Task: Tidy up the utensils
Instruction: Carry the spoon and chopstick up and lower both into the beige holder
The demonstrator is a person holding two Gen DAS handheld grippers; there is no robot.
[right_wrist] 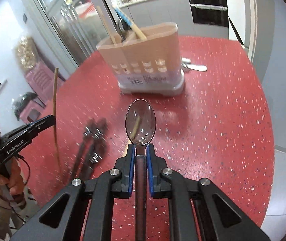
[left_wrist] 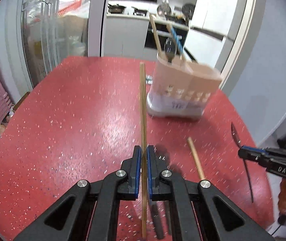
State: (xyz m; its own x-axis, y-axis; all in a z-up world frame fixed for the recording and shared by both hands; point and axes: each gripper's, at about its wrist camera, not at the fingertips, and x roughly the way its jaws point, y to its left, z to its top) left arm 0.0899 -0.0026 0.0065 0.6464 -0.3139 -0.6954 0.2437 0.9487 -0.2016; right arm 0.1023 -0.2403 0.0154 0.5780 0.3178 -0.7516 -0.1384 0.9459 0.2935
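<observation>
Chopsticks (left_wrist: 143, 108), 2 thin wooden sticks pressed together, run up the middle of the left wrist view, pinched between the blue pads of the left gripper (left_wrist: 144, 150), which is clenched on them. They look light and stiff, likely to pivot or slide apart if held far from their middle, so a grip near the balance point suits them. The utensil holder (left_wrist: 183, 88) stands in the upper right on the red table (left_wrist: 62, 110), already carrying a spoon and other wooden handles. A loose wooden stick (left_wrist: 196, 157) lies at lower right, and more dark handles lie under the gripper. At the right edge the right gripper (left_wrist: 241, 152) shows side-on.

In the right wrist view, the right gripper (right_wrist: 140, 146) is closed on the neck of a spoon (right_wrist: 140, 120), bowl forward at centre frame. Polished metal is slippery, so holding the narrow neck looks sound. Only this view shows the cutlery (right_wrist: 193, 65) lying behind the holder (right_wrist: 147, 60) at upper right, the dark utensils (right_wrist: 91, 142) on the table at lower left, and the left gripper (right_wrist: 50, 120) from the side.
</observation>
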